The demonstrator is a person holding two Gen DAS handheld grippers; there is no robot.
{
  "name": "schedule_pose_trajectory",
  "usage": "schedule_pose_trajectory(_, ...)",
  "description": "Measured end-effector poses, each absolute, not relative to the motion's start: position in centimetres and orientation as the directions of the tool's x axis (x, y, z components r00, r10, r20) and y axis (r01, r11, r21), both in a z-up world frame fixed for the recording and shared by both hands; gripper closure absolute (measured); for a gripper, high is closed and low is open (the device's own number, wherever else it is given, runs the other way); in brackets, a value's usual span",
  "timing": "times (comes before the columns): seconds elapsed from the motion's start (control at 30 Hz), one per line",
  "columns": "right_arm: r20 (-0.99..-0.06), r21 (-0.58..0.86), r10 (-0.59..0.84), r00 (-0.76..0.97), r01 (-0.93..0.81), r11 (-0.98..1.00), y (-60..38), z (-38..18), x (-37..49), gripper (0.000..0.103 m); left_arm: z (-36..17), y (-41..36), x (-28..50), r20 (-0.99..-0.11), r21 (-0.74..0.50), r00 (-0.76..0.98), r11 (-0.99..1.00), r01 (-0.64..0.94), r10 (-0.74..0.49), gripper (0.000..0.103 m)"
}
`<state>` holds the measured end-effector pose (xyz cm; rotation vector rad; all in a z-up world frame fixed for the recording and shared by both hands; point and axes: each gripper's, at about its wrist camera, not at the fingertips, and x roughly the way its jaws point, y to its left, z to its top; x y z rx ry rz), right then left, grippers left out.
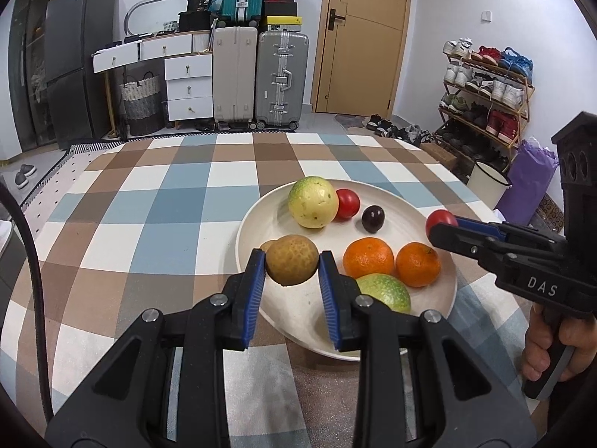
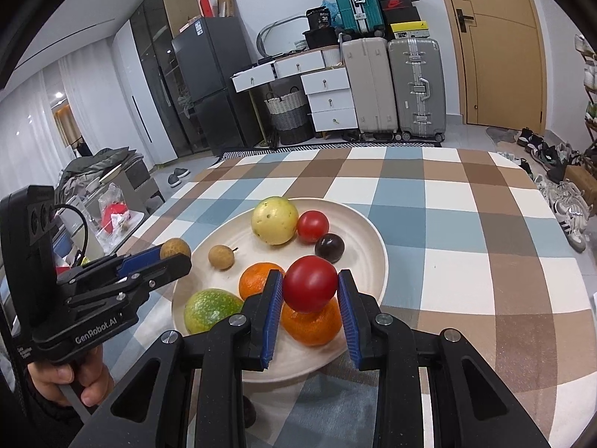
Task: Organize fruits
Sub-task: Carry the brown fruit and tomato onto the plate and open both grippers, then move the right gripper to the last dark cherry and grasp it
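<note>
left gripper (image 1: 292, 261) clamps longan (image 1: 292, 259) over plate (image 1: 298, 321) near rim | right gripper (image 2: 310, 291) clamps tomato (image 2: 309, 283) above oranges (image 2: 311, 323) | both lifted, likely to drop by like fruit: second longan (image 2: 221, 257), tomato (image 2: 312, 226) on plate

Glossy smooth red tomato (image 2: 310, 283), rough matt brown longan (image 1: 292, 259), matt cream plate (image 1: 298, 317), woven checked tablecloth (image 1: 149, 224)

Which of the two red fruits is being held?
The red fruit pinched in the right hand-held gripper, above the oranges; the other red fruit lies on the plate.
</note>
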<state>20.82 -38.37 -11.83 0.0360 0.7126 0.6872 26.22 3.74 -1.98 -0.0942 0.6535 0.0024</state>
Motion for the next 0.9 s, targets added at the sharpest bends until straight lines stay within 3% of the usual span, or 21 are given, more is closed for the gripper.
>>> schedule_pose_trajectory(0.1,-0.599,0.235,0.58,0.552,-0.571,0.787,-37.9,-12.2,21.0,0.072,-2.2,3.6,26.6,-0.615,-0.085,0.788,0.996,-0.031,-0.028,0.077)
schedule_pose_trajectory(0.3,-0.593,0.201,0.567,0.571,-0.577,0.792,-37.8,-12.1,20.4,0.058,-2.3,3.4,26.5,-0.619,-0.081,0.785,0.996,-0.023,-0.033,0.076)
schedule_pose_trajectory(0.37,-0.593,0.191,0.566,0.573,-0.583,0.79,-37.9,-11.9,20.1,0.057,-2.3,3.3,26.3,-0.619,-0.076,0.785,0.997,-0.018,-0.033,0.069)
schedule_pose_trajectory(0.47,-0.602,0.179,0.566,0.563,-0.595,0.783,-37.9,-11.9,19.5,0.052,-2.1,3.2,25.6,-0.608,-0.064,0.793,0.998,-0.027,-0.018,0.04)
schedule_pose_trajectory(0.57,-0.617,0.161,0.559,0.554,-0.606,0.779,-38.0,-11.9,18.8,0.045,-1.6,3.4,24.4,-0.583,-0.057,0.812,0.998,-0.037,-0.003,0.02)
schedule_pose_trajectory(0.63,-0.617,0.163,0.564,0.549,-0.612,0.774,-38.2,-11.6,18.1,0.027,-1.3,3.6,23.7,-0.574,-0.068,0.819,0.997,-0.038,-0.007,0.019)
schedule_pose_trajectory(0.7,-0.611,0.164,0.568,0.551,-0.614,0.772,-38.5,-11.3,17.4,0.017,-1.1,3.8,23.1,-0.577,-0.075,0.816,0.996,-0.044,-0.007,0.019)
schedule_pose_trajectory(0.8,-0.62,0.149,0.555,0.554,-0.611,0.777,-38.9,-11.1,16.5,0.013,-0.9,3.8,22.2,-0.575,-0.072,0.818,0.995,-0.062,0.009,0.01)
schedule_pose_trajectory(0.83,-0.627,0.146,0.55,0.551,-0.611,0.778,-39.0,-11.1,16.2,0.011,-0.8,3.8,21.8,-0.573,-0.071,0.82,0.995,-0.066,0.014,0.003)
schedule_pose_trajectory(0.9,-0.64,0.142,0.546,0.541,-0.615,0.776,-39.2,-11.2,15.6,0.01,-0.5,3.8,20.9,-0.558,-0.066,0.829,0.995,-0.07,0.021,0.001)
